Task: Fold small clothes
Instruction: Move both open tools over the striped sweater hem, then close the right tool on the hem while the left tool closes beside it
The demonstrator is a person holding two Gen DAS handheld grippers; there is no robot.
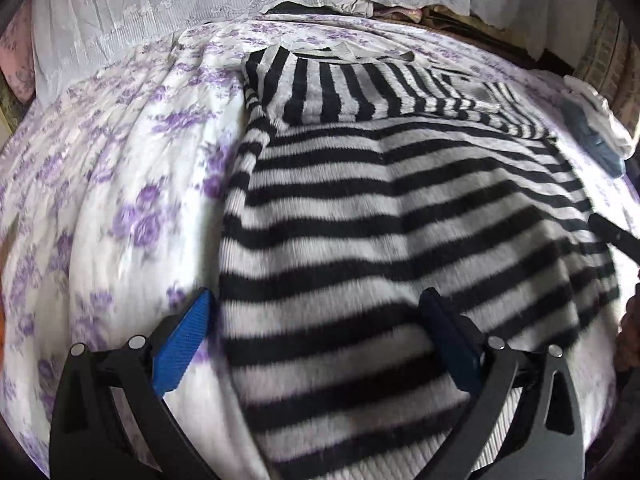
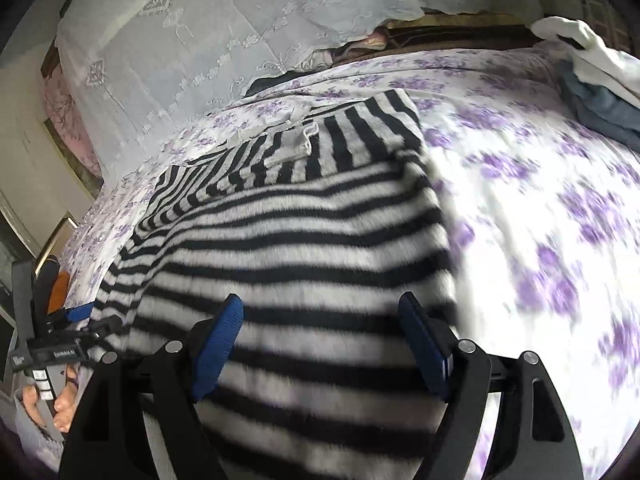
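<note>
Your striped sweater [image 1: 400, 216] lies flat on the floral bedspread [image 1: 120, 184], and everything here is placed from it. Your left gripper [image 1: 320, 320] hangs over its near left edge with the jaws spread wide, nothing between the blue pads [image 1: 184, 344]; one pad is over bare bedspread, the other over stripes. Your right gripper [image 2: 320, 324] is over the sweater's near right part, jaws likewise spread and pinching nothing.

Left of the sweater there is broad open bedspread; right of it more open bedspread, up to a small pile of clothes [image 2: 592, 80] at the far right corner. Beyond the sweater's far edge, a white lace cover [image 2: 208, 52] rises close behind.

Count: one sweater with its far part folded over so the stripes run crosswise, two grippers, one clothes pile.
</note>
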